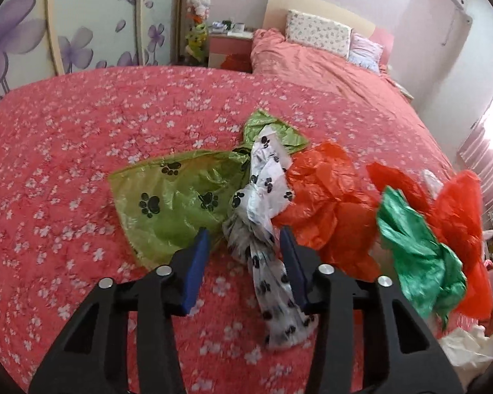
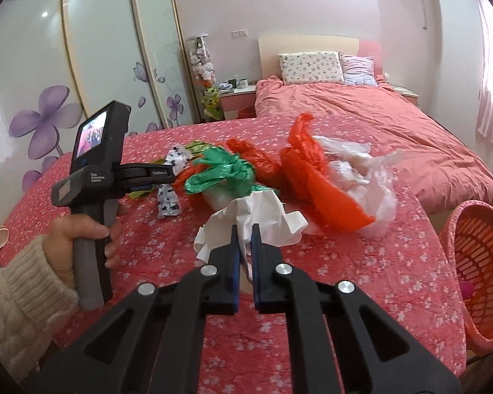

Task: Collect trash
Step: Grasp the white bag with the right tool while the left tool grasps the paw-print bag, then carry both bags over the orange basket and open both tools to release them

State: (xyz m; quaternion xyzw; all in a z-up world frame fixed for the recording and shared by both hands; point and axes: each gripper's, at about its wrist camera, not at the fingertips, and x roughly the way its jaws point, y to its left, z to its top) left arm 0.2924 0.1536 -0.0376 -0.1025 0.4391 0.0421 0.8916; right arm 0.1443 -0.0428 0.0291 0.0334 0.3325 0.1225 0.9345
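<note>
Crumpled plastic bags lie on a table with a pink flowered cloth [image 1: 65, 151]. In the left wrist view my left gripper [image 1: 245, 239] is open, its blue pads astride a white paw-print bag [image 1: 266, 216], with a light green paw-print bag [image 1: 171, 197] to the left and an orange bag [image 1: 325, 197], a dark green bag [image 1: 417, 249] and a red bag [image 1: 460, 210] to the right. In the right wrist view my right gripper [image 2: 245, 233] is shut on a white bag [image 2: 263, 213]. The left gripper [image 2: 161, 177] reaches into the pile there.
An orange mesh basket [image 2: 476, 262] stands off the table's right edge. A clear bag [image 2: 371, 177] and a red bag [image 2: 315, 177] lie beyond the white one. A bed [image 2: 361, 121], nightstand [image 2: 238, 98] and sliding wardrobe doors [image 2: 92, 49] are behind.
</note>
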